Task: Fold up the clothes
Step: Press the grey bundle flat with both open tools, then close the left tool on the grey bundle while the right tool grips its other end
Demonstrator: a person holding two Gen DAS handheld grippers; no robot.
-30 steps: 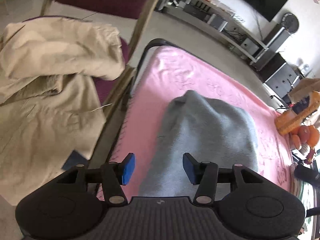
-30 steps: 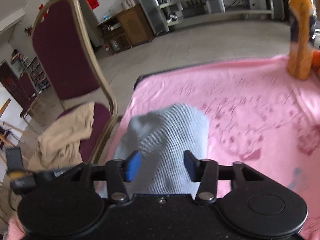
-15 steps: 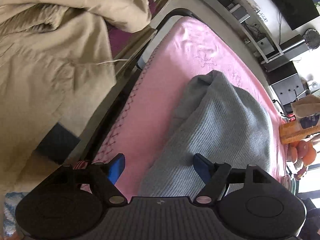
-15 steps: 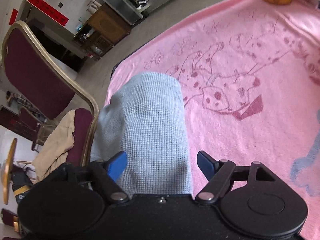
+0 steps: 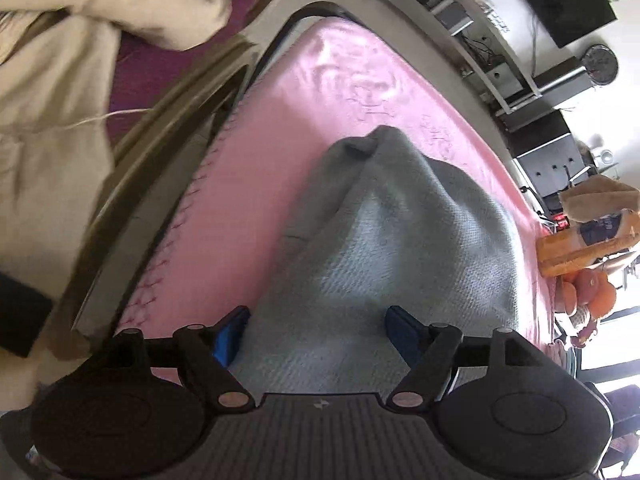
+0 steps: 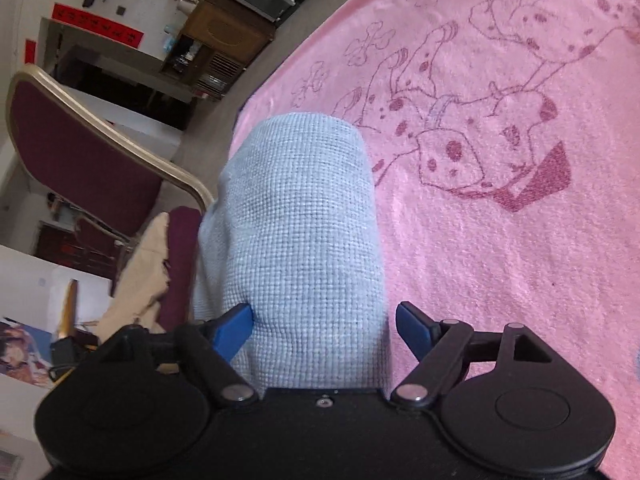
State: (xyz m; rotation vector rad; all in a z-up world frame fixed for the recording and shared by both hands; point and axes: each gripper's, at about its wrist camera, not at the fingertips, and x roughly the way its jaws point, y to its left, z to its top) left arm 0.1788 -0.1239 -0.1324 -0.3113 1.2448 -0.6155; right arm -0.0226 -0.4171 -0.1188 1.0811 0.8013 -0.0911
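A folded light grey-blue knit garment [image 5: 400, 232] lies on a table covered by a pink blanket [image 5: 304, 92]. My left gripper [image 5: 316, 332] is open over the garment's near end, its blue pads wide apart on either side of the cloth. In the right wrist view the same garment [image 6: 300, 220] runs away from me as a long folded strip on the pink blanket [image 6: 500, 240]. My right gripper [image 6: 324, 326] is open too, and the cloth's near end spans the gap between its fingers. Neither gripper pinches the fabric.
Beige clothes [image 5: 60, 100] are heaped on a maroon chair [image 6: 80, 152] just past the table's left edge. An orange bottle [image 5: 580, 240] and oranges [image 5: 592, 292] stand at the far right of the table. Shelves and cabinets line the room behind.
Both grippers have opened wider and dropped closer to the garment. The views now tilt down onto the cloth and blanket.
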